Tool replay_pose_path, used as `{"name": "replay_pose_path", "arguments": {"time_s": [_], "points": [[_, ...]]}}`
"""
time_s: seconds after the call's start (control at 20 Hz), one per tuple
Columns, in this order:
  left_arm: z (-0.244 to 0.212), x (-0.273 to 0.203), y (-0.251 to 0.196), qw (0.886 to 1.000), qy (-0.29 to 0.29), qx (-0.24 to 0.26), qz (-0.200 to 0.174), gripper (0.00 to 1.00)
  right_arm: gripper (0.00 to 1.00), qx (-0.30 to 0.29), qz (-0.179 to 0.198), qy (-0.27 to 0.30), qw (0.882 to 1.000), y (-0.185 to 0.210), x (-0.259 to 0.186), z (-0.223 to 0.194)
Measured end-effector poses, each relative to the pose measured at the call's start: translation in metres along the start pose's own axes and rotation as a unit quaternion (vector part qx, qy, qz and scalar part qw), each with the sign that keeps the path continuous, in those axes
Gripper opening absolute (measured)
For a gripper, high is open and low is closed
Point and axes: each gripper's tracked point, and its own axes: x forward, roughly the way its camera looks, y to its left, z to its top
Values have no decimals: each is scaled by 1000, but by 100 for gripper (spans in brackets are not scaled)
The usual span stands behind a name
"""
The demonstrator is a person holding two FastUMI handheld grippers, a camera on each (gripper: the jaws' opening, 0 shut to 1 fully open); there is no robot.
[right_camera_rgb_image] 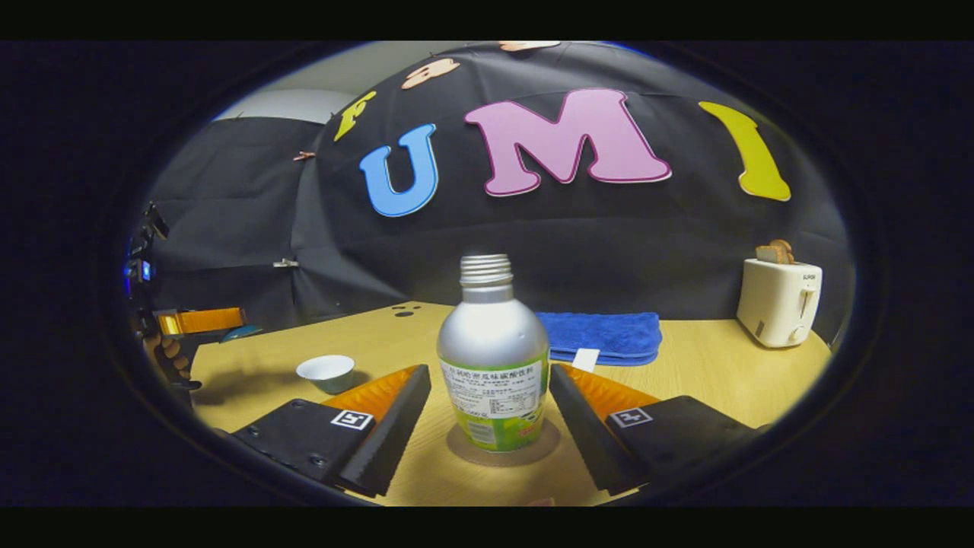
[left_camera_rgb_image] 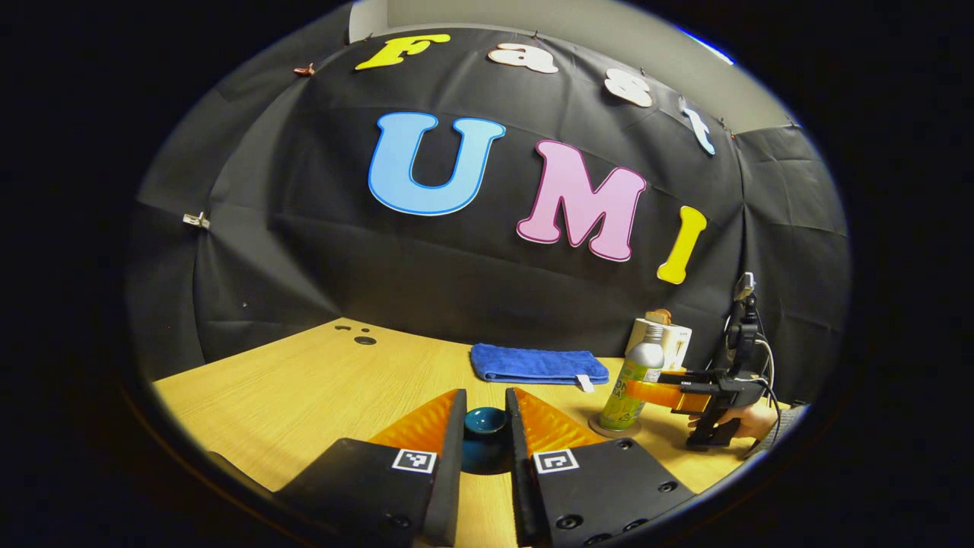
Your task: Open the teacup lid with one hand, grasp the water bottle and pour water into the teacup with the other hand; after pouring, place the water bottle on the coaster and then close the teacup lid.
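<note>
1. Wooden table (right_camera_rgb_image: 723, 373) carries everything; a folded blue towel (right_camera_rgb_image: 601, 335) lies at the back by the cloth wall, a white toaster (right_camera_rgb_image: 780, 301) far right in the right gripper view.
2. Water bottle (right_camera_rgb_image: 493, 358) stands upright on the round coaster (right_camera_rgb_image: 533, 450), long axis vertical, cap off, threaded neck bare. It sits dead ahead of the right gripper (right_camera_rgb_image: 491, 438), between its two fingers.
3. Right gripper is spread wide: gaps show on both sides of the bottle, neither finger touching it. Whether this is release after pouring or pre-grasp, the frames alone don't settle.
4. Left gripper (left_camera_rgb_image: 485, 434) clasps the dark teal teacup lid (left_camera_rgb_image: 485, 421), both fingers pressed to its sides, lid held above the table.
5. Teacup (right_camera_rgb_image: 326, 371), white, open, sits left of the bottle in the right gripper view, well apart from it. The left gripper is the nearer one to it, judged from where it shows at that view's left edge.
6. Key relation for closing: lid must come down onto the cup, which isn't made out in the left gripper view.
7. Water level in cup: too small to tell. Bottle label unreadable-blurred, skipped.
</note>
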Motion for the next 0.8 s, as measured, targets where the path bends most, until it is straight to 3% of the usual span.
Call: {"name": "replay_pose_path", "arguments": {"time_s": [0.5, 0.8], "points": [[-13, 43, -6, 1000, 14, -12, -20, 32, 96, -1, -14, 24, 1000, -10, -55, -25], [-40, 75, -15, 998, 51, 8, -25, 33, 99, 4, -10, -10, 1000, 17, -98, -18]]}}
